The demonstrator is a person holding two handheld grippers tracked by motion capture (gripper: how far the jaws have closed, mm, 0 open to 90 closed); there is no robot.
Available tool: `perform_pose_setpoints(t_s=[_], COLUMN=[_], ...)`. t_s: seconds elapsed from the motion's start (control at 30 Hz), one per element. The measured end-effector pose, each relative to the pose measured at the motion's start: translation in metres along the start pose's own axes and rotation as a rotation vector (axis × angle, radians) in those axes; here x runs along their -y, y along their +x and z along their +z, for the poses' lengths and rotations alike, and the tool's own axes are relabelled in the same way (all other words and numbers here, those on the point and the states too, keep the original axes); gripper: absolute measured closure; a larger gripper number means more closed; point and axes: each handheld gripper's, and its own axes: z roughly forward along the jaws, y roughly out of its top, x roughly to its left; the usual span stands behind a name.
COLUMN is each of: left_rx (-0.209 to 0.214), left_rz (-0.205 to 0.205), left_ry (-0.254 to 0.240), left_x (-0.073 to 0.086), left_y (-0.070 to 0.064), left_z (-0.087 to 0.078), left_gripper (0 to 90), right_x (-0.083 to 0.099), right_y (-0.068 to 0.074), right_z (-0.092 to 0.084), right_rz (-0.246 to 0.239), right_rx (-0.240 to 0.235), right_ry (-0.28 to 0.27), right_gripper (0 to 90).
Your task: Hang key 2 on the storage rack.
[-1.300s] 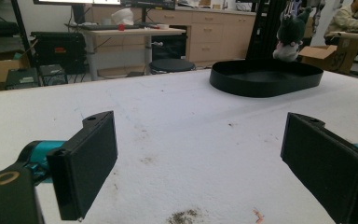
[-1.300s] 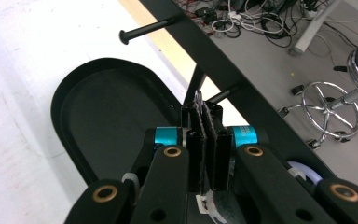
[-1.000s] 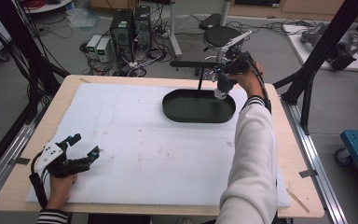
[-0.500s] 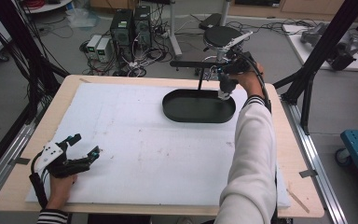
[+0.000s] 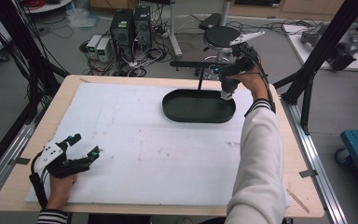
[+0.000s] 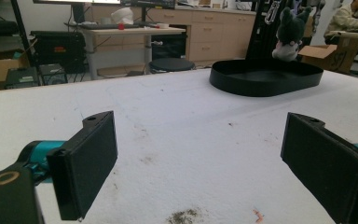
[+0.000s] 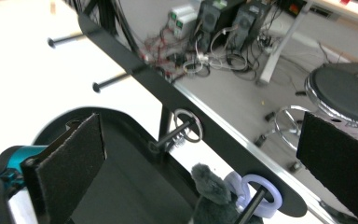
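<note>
A black oval tray point(image 5: 198, 106) lies at the far right of the white board point(image 5: 135, 144). Behind it a black stand's bar point(image 5: 193, 64) carries pegs. My right gripper point(image 5: 218, 71) is up at that bar, open, with nothing between its jaws. In the right gripper view point(image 7: 203, 154) a metal key ring point(image 7: 189, 125) hangs on one peg. On the neighbouring peg a lavender ring point(image 7: 257, 185) holds a grey plush toy point(image 7: 213, 195) over the tray point(image 7: 135, 186). My left gripper point(image 5: 86, 143) rests open at the front left, empty point(image 6: 198, 158); the tray point(image 6: 265, 77) and plush point(image 6: 289, 32) are far ahead.
Black frame struts stand at the table's left and right sides. Beyond the far edge are a round stool point(image 5: 221, 35), computer boxes point(image 5: 130, 23) and cables on the floor. The wooden table edge point(image 5: 23, 186) runs around the white board.
</note>
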Motion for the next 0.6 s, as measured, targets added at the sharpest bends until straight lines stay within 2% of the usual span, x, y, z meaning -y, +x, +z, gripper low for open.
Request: perform_pose_setpoints(t_s=[0.17,0.27,0.37,0.6], left_rx=[-0.002,-0.001,-0.001,-0.003], left_rz=[-0.004,-0.004,-0.001,0.006], left_ry=[0.001,0.001,0.0,0.0], left_x=[0.0,0.0,0.0,0.0], left_y=[0.0,0.0,0.0,-0.001], left_z=[0.0,0.0,0.0,0.0], left_gripper=[11.2,11.2,11.2,11.2], right_x=[-0.005,-0.007,-0.003,0.016], right_y=[0.007,0.019,0.029,0.058], right_z=[-0.02,-0.035,-0.051,-0.104], right_rz=[0.01,0.001,0.003,-0.019], right_rx=[-0.018,-0.02,-0.023,-0.01], right_ry=[-0.048,-0.072,-0.112,-0.183], right_gripper=[0.5,0.5,0.6,0.6])
